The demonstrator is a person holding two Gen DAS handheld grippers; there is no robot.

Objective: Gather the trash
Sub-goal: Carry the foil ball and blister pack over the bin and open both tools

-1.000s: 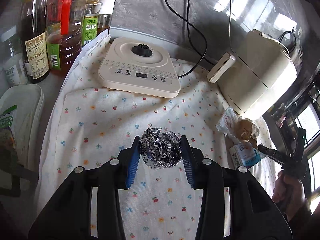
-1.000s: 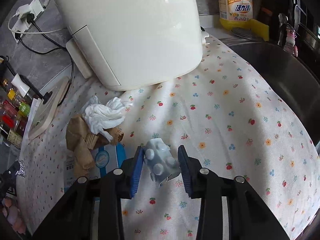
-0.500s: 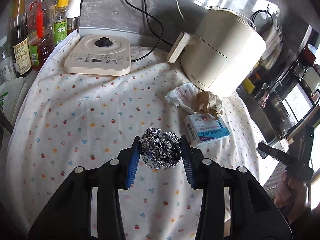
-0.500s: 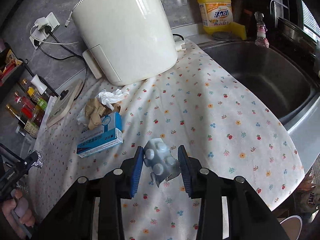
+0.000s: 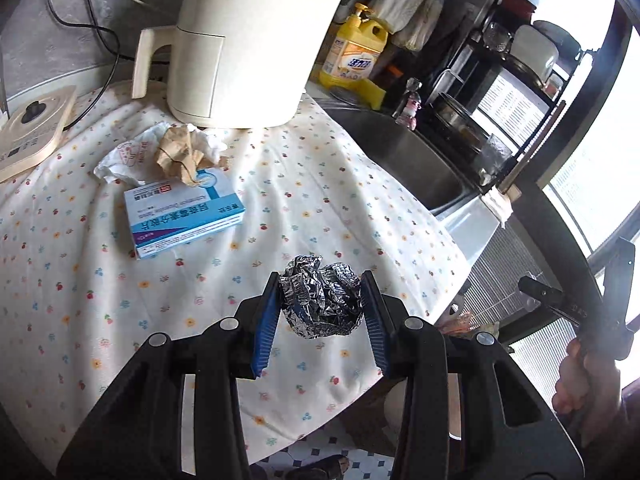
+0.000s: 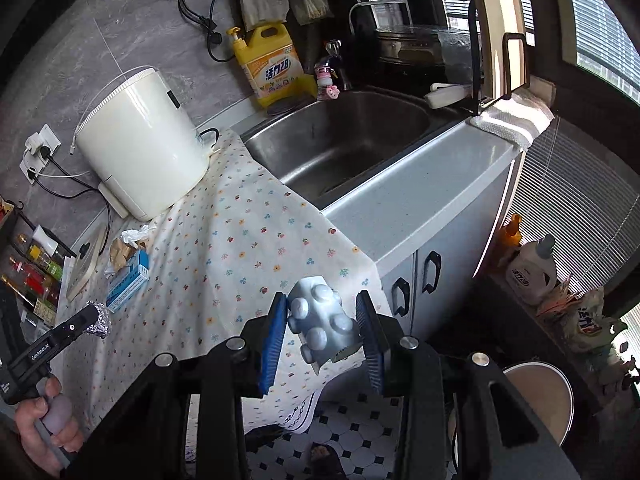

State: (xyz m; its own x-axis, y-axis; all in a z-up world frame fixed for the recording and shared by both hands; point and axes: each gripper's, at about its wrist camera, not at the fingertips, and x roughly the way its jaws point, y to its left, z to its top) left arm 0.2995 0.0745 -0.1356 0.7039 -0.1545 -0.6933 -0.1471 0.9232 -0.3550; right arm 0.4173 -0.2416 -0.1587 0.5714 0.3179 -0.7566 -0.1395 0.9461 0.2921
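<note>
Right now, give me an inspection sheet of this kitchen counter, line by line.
Surface: floral-print white cloth covering the counter.
Job's things: crumpled silver foil ball; pale blue pill blister pack; both held.
Clutter: blue-and-white medicine box, crumpled brown paper and white wrapper lying together.
Grippers: left gripper shut on the foil ball; right gripper shut on the blister pack.
Cables: black cords running to a wall socket.
Surroundings: cream cylindrical appliance, steel sink, yellow detergent jug, round bin on the floor.
</note>
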